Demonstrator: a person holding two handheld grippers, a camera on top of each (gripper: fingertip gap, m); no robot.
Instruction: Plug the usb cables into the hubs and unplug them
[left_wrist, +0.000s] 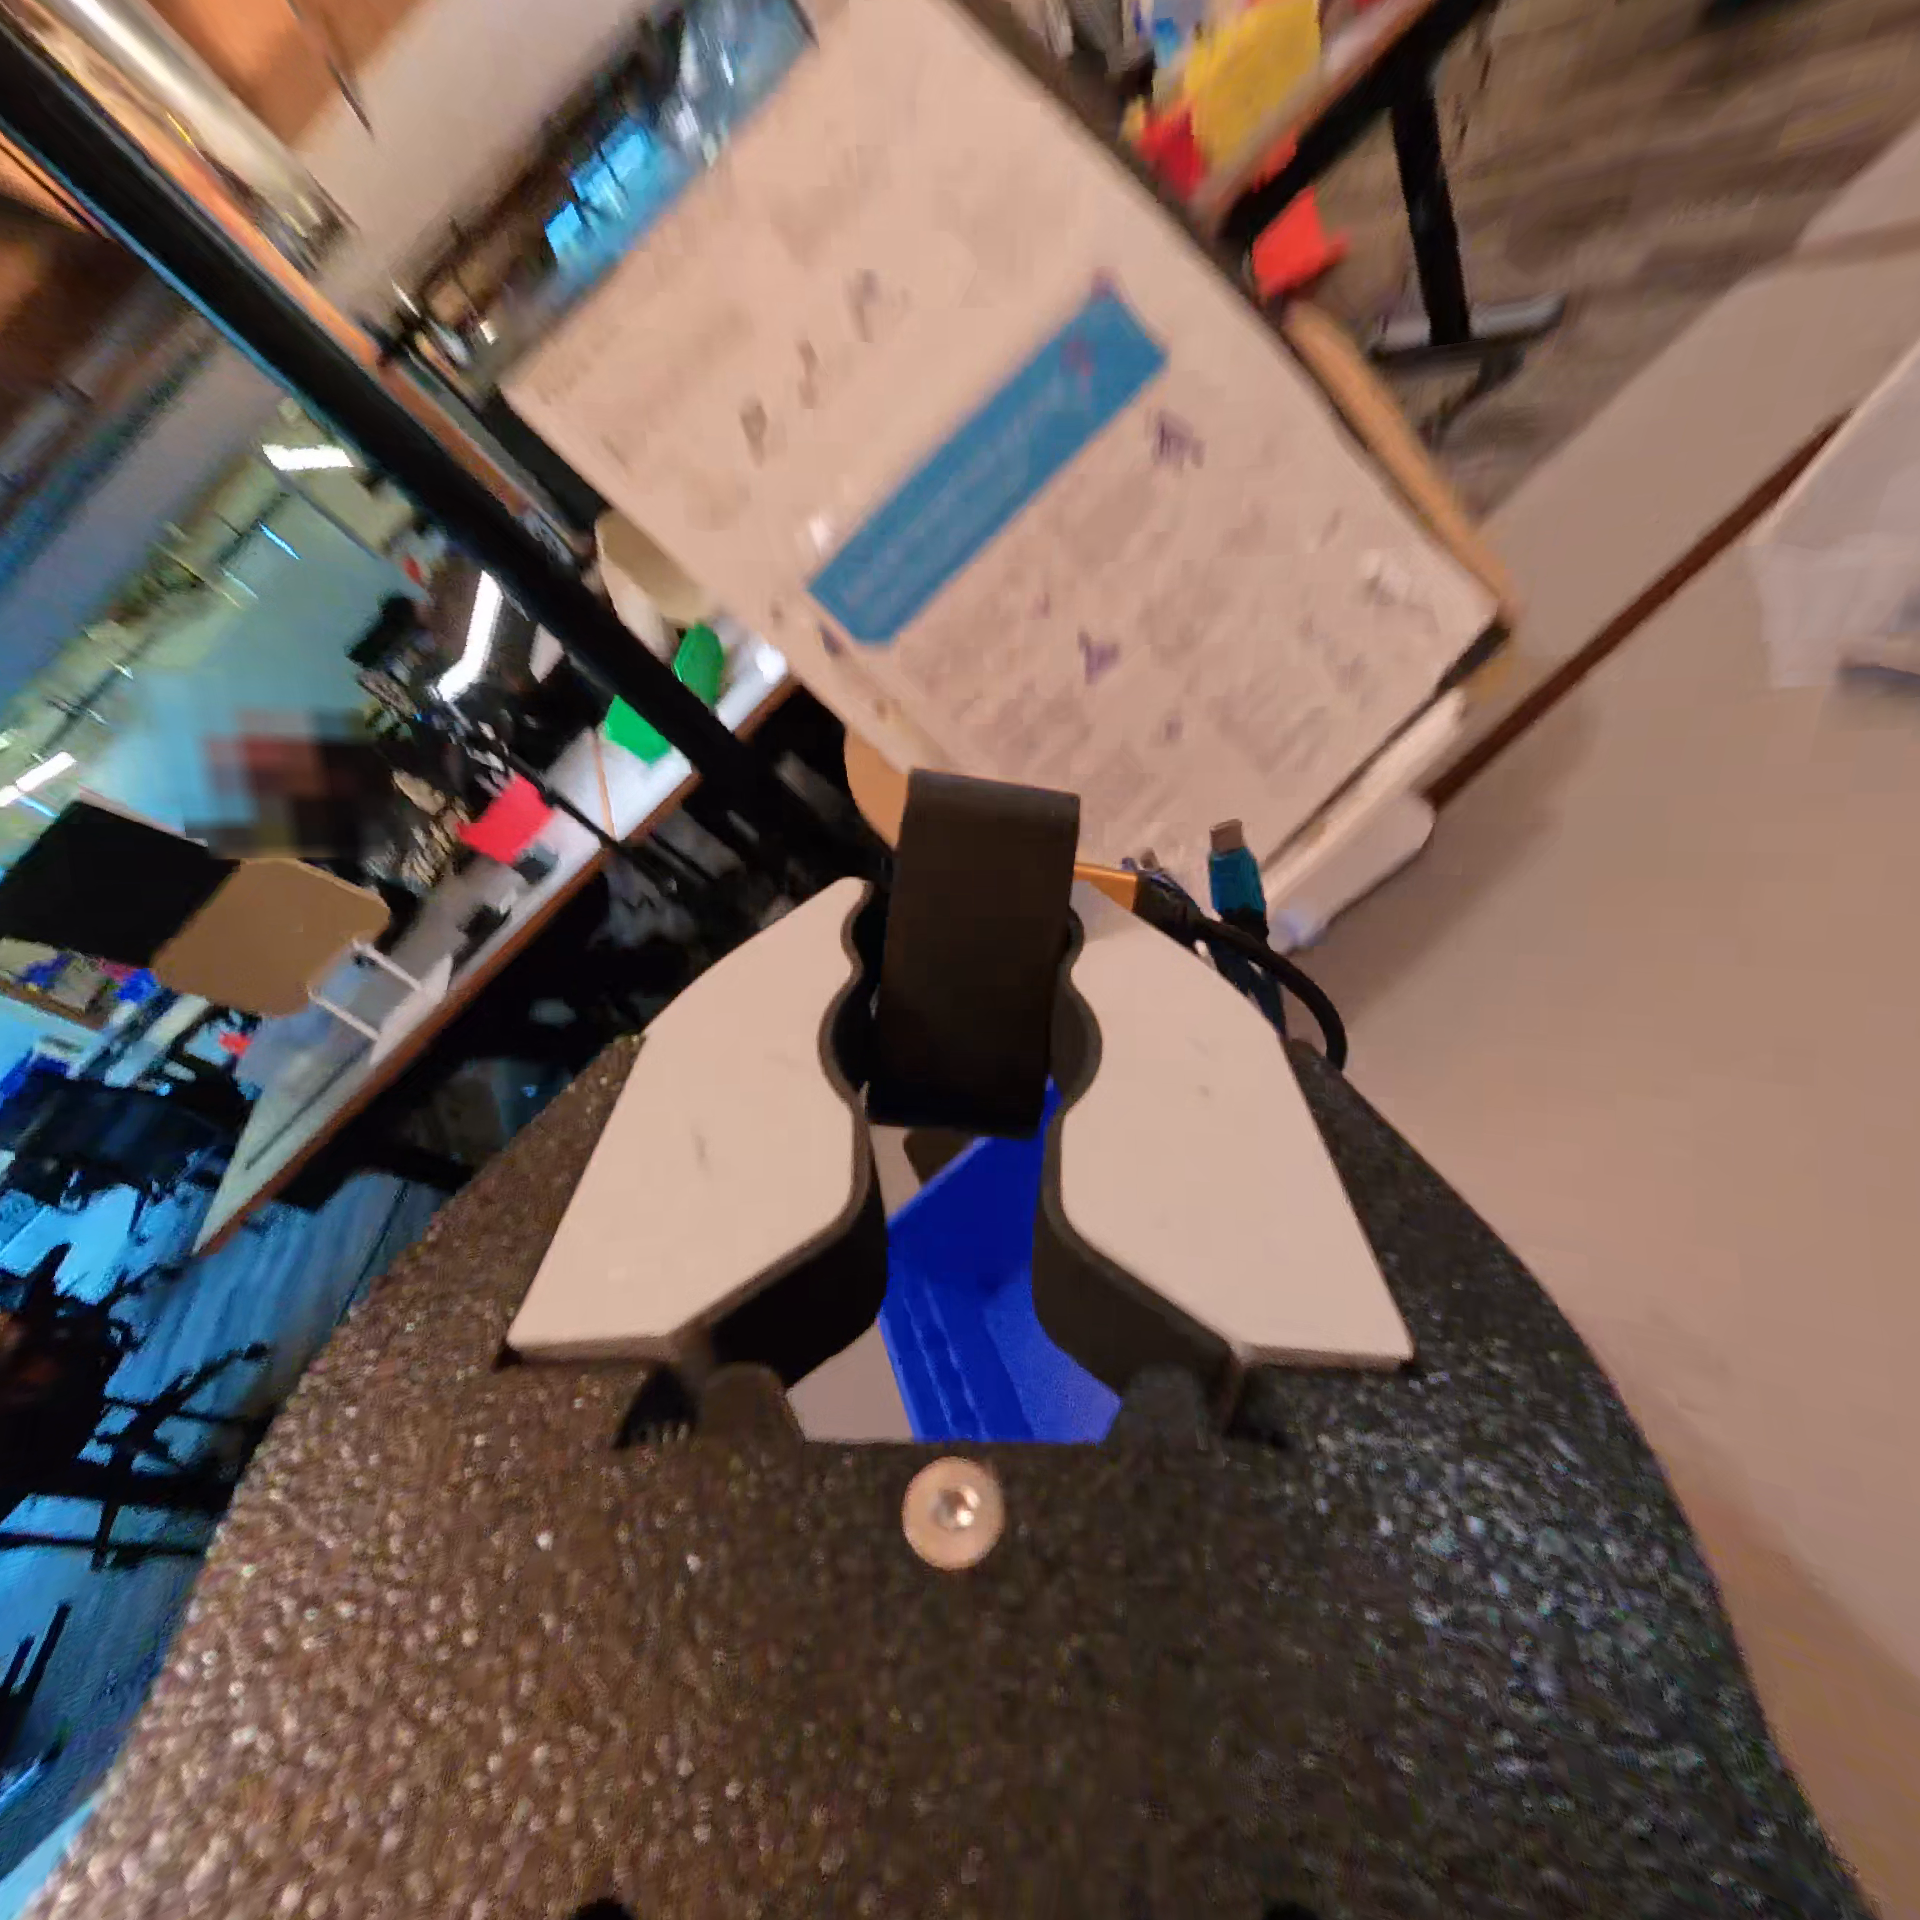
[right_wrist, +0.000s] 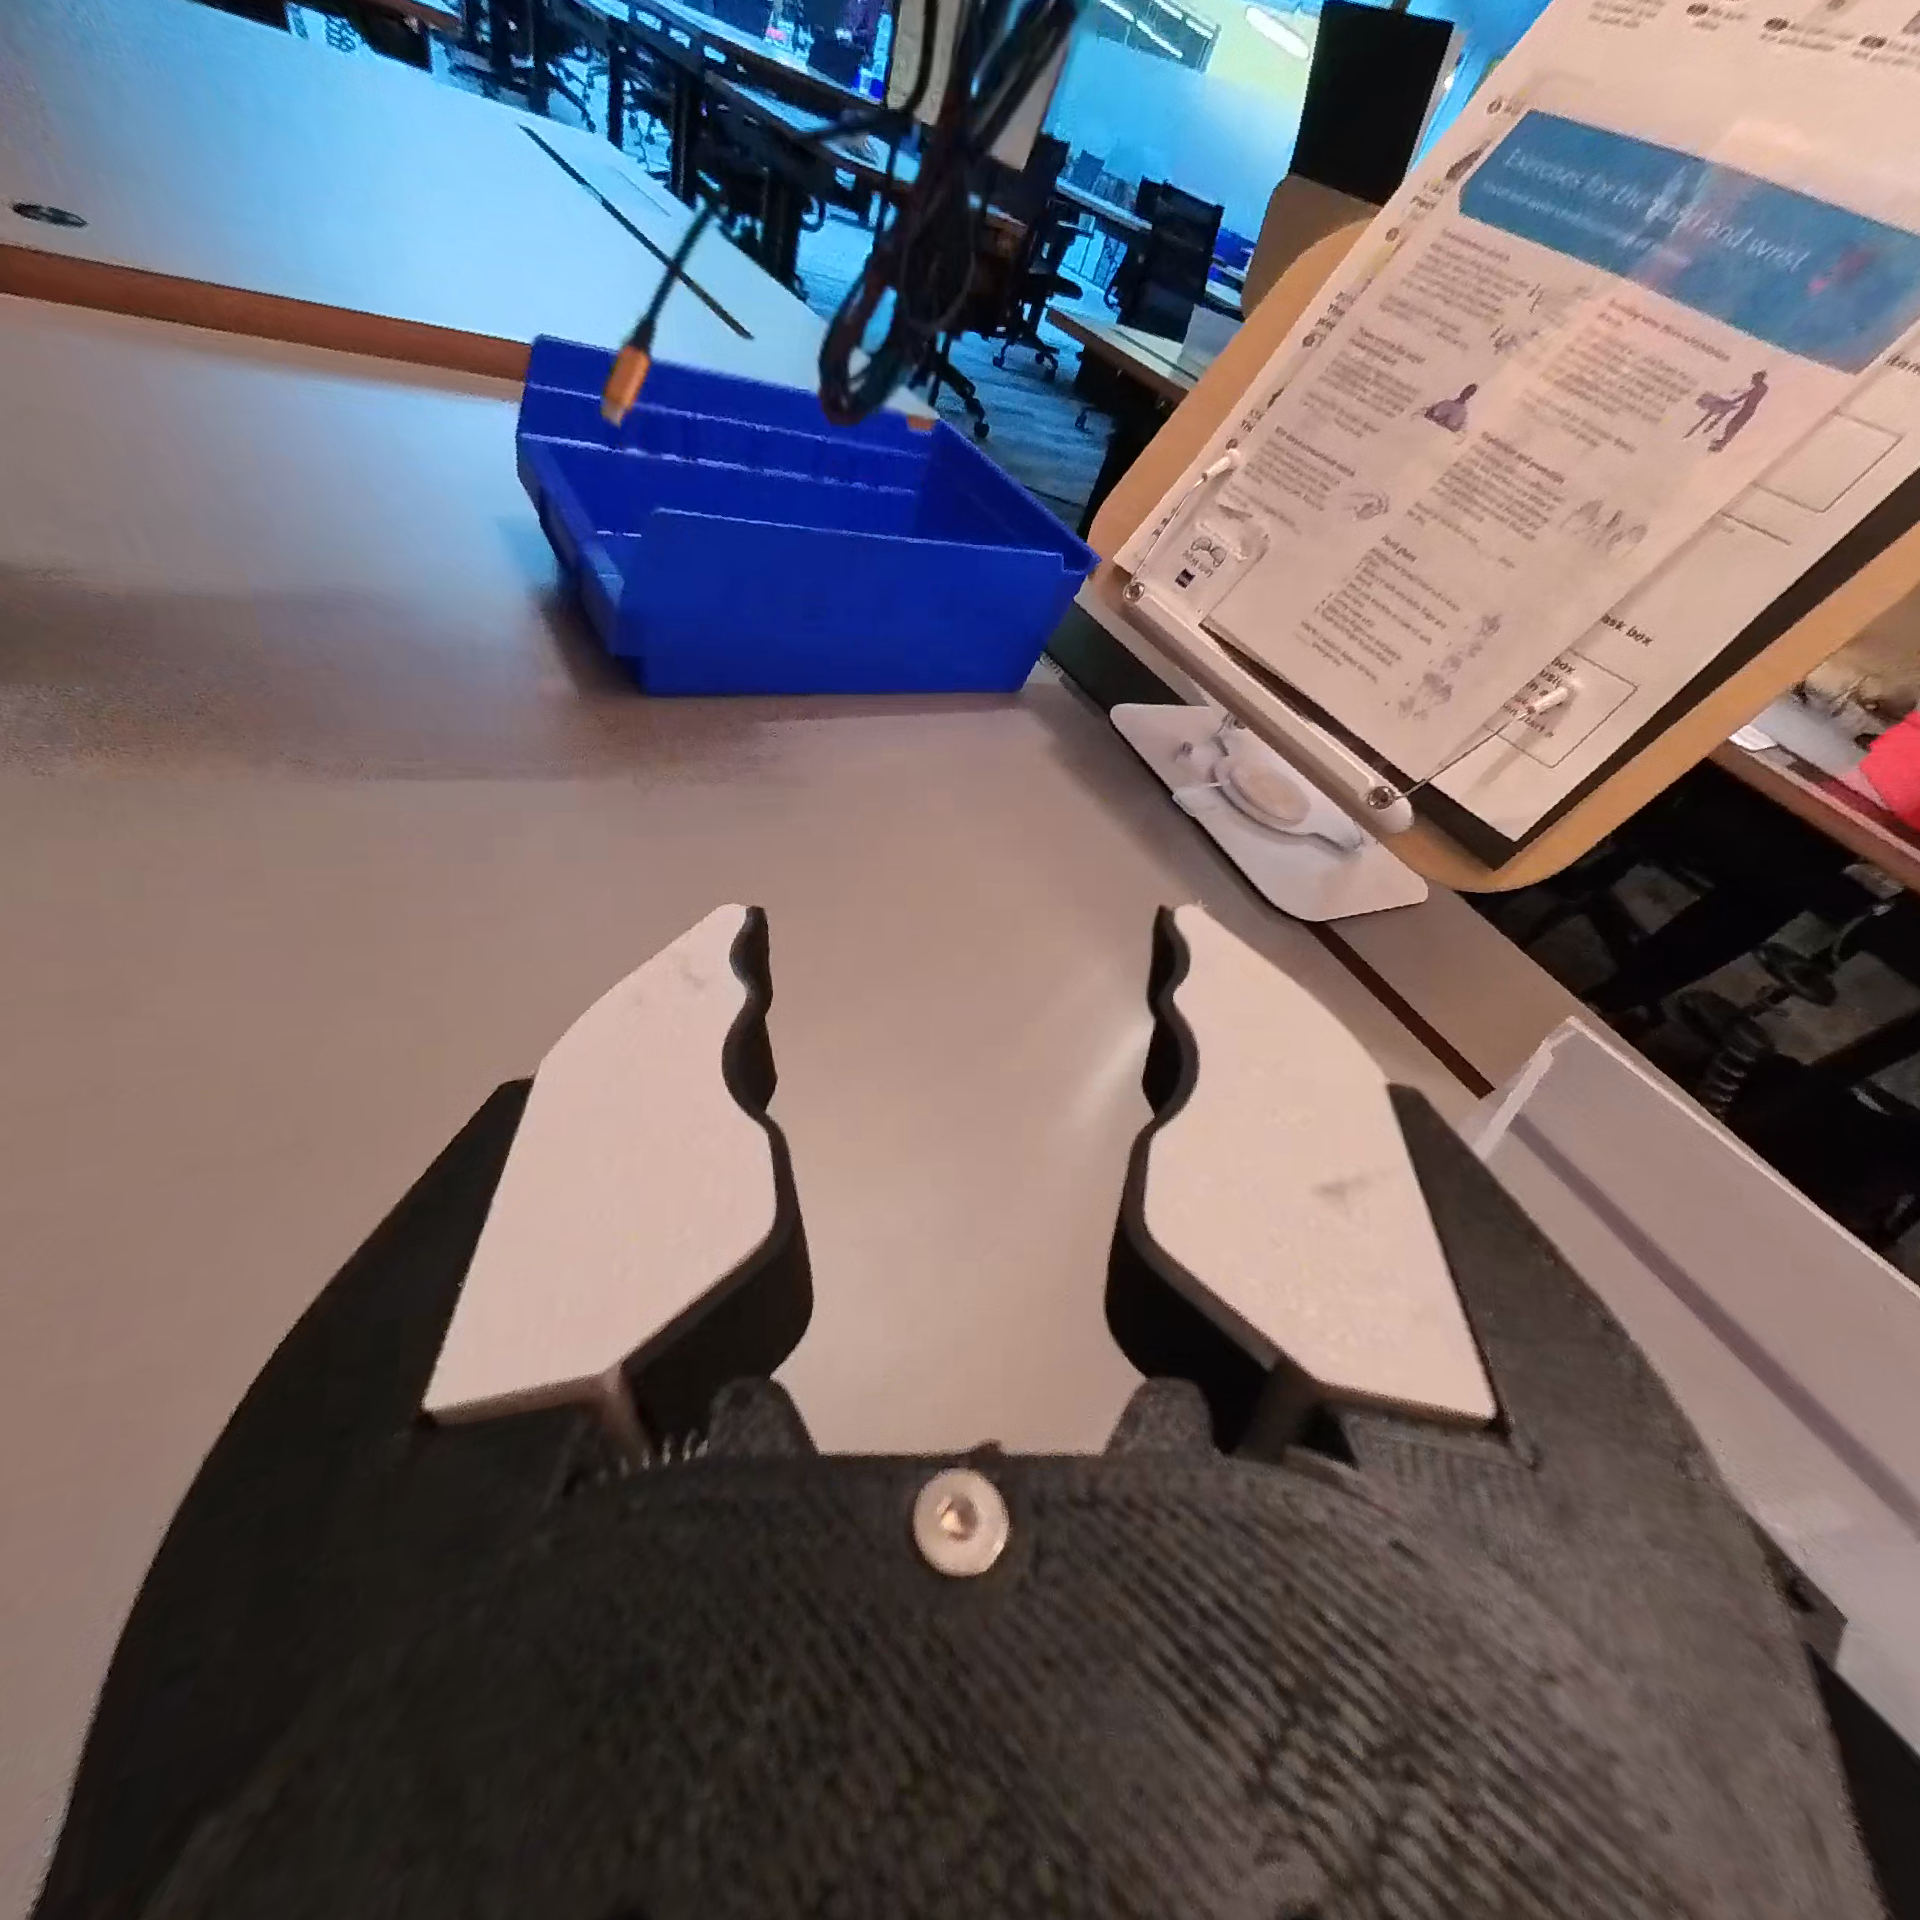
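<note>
Your left gripper (left_wrist: 971, 935) has jaws clamped on one black hub (left_wrist: 977, 956), cables (left_wrist: 1236, 904) dangling over one blue bin (right_wrist: 800, 561); writing left unquoted. Your right gripper (right_wrist: 961, 935) has jaws wide, holding nothing, above the surface (right_wrist: 312, 831); one printed sheet (right_wrist: 1507, 416) beside it.

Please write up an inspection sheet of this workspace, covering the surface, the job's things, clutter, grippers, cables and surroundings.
Surface: grey table, wood-edged, mostly bare.
Job's things: black hub-like block held in the left gripper; whether it is a hub I cannot tell. Blue bin on the table, contents not visible.
Clutter: document stand holding printed sheets at the table's edge.
Grippers: left shut on the block, lifted over the bin; right gripper open, empty, low over the table.
Cables: bundle of black cables hanging above the bin; orange plug dangling free; blue plug unplugged.
Surroundings: office desks and chairs behind, blurred.
</note>
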